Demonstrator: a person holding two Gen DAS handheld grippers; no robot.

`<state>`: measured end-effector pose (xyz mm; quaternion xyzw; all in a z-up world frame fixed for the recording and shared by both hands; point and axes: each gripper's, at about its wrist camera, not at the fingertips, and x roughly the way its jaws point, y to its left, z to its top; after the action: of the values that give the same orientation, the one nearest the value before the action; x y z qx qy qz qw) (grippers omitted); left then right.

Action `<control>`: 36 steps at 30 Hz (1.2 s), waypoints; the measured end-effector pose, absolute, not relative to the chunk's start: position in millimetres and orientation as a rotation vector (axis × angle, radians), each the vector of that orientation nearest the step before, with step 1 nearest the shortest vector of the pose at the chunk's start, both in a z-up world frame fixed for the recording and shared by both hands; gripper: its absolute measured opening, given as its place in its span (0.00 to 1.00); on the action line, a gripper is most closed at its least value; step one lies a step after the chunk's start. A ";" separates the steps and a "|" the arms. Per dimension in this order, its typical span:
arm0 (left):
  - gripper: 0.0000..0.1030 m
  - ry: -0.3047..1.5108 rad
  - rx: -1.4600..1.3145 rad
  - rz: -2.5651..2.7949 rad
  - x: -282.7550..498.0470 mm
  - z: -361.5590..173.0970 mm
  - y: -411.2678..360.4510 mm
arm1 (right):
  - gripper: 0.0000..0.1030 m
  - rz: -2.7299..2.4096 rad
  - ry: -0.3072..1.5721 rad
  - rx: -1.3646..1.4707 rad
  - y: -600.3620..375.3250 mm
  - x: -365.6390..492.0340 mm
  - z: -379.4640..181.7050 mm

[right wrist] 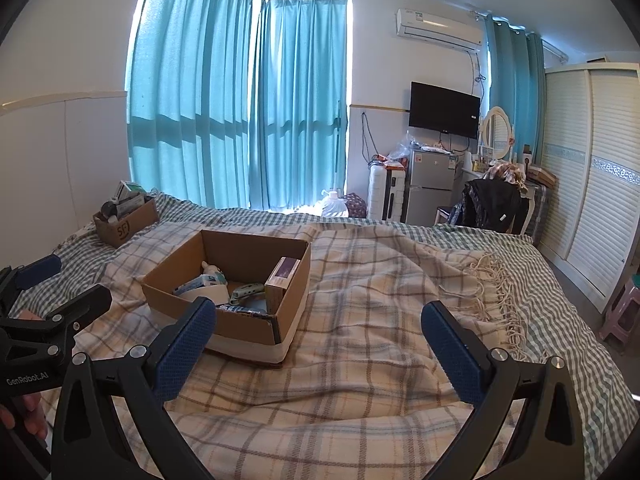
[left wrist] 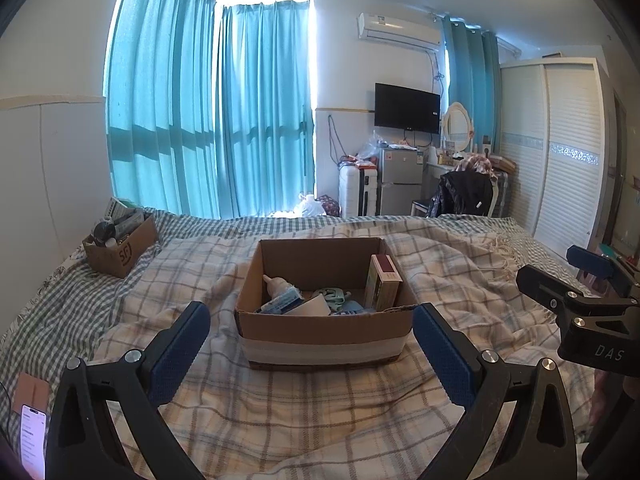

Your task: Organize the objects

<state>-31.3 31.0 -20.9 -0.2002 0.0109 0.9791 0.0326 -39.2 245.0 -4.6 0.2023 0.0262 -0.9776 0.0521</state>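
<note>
An open cardboard box point(left wrist: 326, 330) with a white band at its base sits on the plaid blanket point(left wrist: 304, 412); it also shows in the right wrist view point(right wrist: 256, 330). Inside lie a white bottle point(left wrist: 280, 290), a red-topped carton point(left wrist: 383, 284) standing at its right wall, a green item point(left wrist: 334, 296) and other small things. My left gripper point(left wrist: 312, 344) is open and empty, just in front of the box. My right gripper point(right wrist: 318, 340) is open and empty over the blanket, right of the box; it shows at the right edge of the left wrist view point(left wrist: 584, 284).
A smaller cardboard box point(left wrist: 120, 248) full of items sits at the bed's far left by the wall. A phone point(left wrist: 32, 440) lies at the near left. Beyond the bed are teal curtains, a fridge point(left wrist: 400, 180), a chair with clothes point(left wrist: 466, 196), a wardrobe point(left wrist: 560, 160) and a pink stool point(right wrist: 622, 316).
</note>
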 end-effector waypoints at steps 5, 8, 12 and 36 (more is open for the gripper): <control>1.00 0.010 -0.631 3.010 -33.3 -20.0 29.4 | 1.00 -2.972 0.079 0.620 244.3 -40.8 -5.9; 1.00 -0.003 -0.636 3.011 -34.3 -18.6 28.2 | 1.00 -2.969 0.079 0.624 243.8 -41.4 -7.0; 1.00 0.011 -0.634 3.009 -33.2 -17.9 28.5 | 1.00 -2.968 0.082 0.631 242.8 -42.0 -8.1; 1.00 0.031 -0.645 3.007 -33.6 -19.9 31.9 | 1.00 -2.969 0.076 0.641 242.7 -41.0 -7.4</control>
<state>-33.6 31.9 -19.9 -0.2095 0.0101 0.9772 0.0332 -41.0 242.7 -7.4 0.2106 0.0249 -0.9759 0.0517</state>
